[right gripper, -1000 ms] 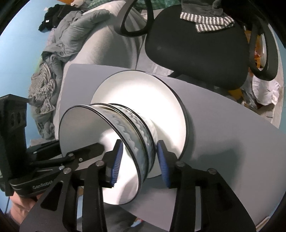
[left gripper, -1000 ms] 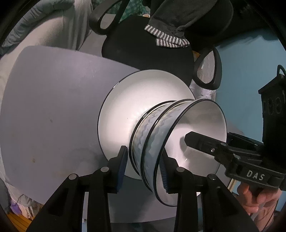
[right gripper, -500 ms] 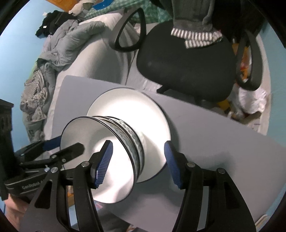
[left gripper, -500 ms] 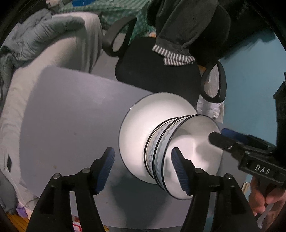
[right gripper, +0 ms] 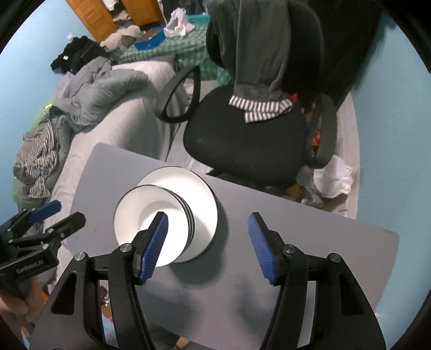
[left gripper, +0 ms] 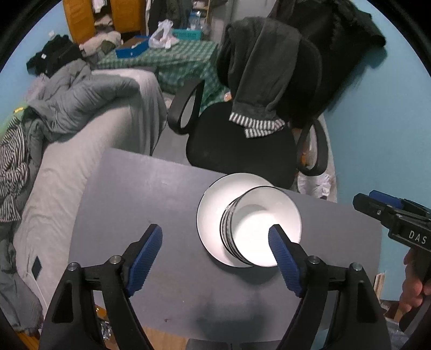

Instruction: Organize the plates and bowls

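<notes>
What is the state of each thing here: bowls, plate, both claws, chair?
Bowls: nested, upright on the plate.
Plate: flat on the grey table, under the bowls.
Left claw: open, empty.
Right claw: open, empty.
Office chair: unoccupied, grey garment draped over its back.

Light blue walls (left gripper: 382, 129) all round, orange-brown wooden door (left gripper: 80, 18) at the back. Grey bench (left gripper: 150, 193) in front, black office chair (left gripper: 237, 145) just behind it with a dark garment (left gripper: 266, 67) draped over the backrest. Left: grey-covered bed (left gripper: 89, 140) heaped with clothes, green checked cloth (left gripper: 172, 64) beyond
</notes>
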Motion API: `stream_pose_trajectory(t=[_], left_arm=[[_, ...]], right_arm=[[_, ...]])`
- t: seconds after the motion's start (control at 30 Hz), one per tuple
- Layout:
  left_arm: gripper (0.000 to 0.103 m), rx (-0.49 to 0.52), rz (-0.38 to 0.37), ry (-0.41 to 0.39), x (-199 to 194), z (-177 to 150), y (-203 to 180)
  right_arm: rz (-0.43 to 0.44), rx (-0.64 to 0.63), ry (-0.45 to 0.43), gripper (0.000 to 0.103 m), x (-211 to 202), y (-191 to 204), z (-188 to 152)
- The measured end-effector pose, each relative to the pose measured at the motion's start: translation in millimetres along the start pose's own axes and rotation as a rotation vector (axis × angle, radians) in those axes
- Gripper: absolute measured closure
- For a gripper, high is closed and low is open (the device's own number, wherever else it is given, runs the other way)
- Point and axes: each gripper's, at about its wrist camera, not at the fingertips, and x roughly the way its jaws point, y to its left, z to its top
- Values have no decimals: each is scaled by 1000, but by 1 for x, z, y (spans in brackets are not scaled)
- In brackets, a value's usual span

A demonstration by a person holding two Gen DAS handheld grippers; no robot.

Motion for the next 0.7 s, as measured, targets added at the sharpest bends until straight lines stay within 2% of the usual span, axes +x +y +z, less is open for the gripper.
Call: stream_pose_trajectory(t=[0.33, 0.7], left_arm=[[17, 42, -34, -88, -56, -9, -21], [17, 60, -31, -145, -87, -15, -33]], right_arm=[[-65, 22, -91, 42, -58, 8, -17], [-100, 31, -156, 42, -90, 14, -31]])
